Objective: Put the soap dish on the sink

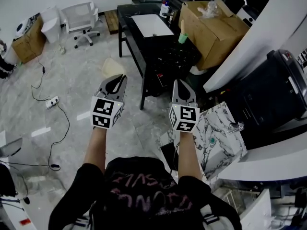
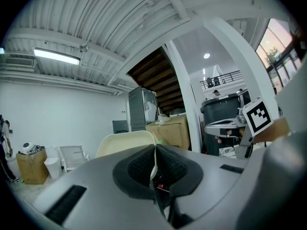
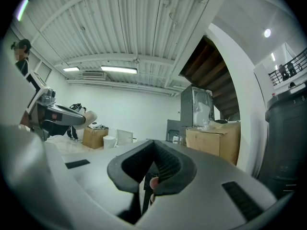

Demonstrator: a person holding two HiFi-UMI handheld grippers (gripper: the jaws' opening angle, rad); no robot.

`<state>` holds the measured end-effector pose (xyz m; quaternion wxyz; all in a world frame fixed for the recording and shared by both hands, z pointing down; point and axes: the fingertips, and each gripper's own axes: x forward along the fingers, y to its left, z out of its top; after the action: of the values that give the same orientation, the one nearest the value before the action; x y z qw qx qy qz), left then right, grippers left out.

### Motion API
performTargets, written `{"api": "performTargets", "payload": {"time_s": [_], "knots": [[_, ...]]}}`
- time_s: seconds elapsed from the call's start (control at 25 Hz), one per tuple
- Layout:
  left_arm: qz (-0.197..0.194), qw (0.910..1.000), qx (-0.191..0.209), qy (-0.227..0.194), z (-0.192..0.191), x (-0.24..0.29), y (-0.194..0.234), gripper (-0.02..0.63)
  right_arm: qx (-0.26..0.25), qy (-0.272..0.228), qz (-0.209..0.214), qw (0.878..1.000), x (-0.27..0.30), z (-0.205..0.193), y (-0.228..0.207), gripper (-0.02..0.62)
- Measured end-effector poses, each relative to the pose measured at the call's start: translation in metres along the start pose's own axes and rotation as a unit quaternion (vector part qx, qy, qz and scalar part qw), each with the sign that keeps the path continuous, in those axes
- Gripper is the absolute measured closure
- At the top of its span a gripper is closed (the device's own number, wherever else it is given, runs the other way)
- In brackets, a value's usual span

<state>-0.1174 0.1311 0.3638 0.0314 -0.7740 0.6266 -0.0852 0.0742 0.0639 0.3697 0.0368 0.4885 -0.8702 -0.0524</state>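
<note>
A cream soap dish [image 1: 111,67] sticks out ahead of my left gripper [image 1: 120,78], which is shut on its rim. In the left gripper view the dish [image 2: 123,143] rises behind the jaws, and its thin edge is pinched where the left gripper [image 2: 155,148] closes. My right gripper [image 1: 180,83] is held level beside it, shut and empty; in its own view the right gripper [image 3: 154,143] has its pads meeting with nothing between them. The marble-patterned sink [image 1: 220,123] lies low to the right of the right gripper, with a small faucet [image 1: 236,126] at its far edge.
A black table [image 1: 158,47] stands straight ahead with a cardboard box [image 1: 216,28] to its right. A large dark bin [image 1: 273,90] sits beyond the sink. A white pillar [image 1: 259,37] slants at right. A white chair [image 1: 81,18] and floor cables [image 1: 53,102] are at left.
</note>
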Motion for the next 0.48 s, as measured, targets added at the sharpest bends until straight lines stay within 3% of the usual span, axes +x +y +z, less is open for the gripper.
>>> {"api": "performTargets", "payload": {"time_s": [0.48], "knots": [[-0.021,0.9997,0.011,0.006,-0.017,0.034,0.023,0.583,-0.005,0.003,-0.009,1.0,0.045,-0.014,0.0,0.58]]}}
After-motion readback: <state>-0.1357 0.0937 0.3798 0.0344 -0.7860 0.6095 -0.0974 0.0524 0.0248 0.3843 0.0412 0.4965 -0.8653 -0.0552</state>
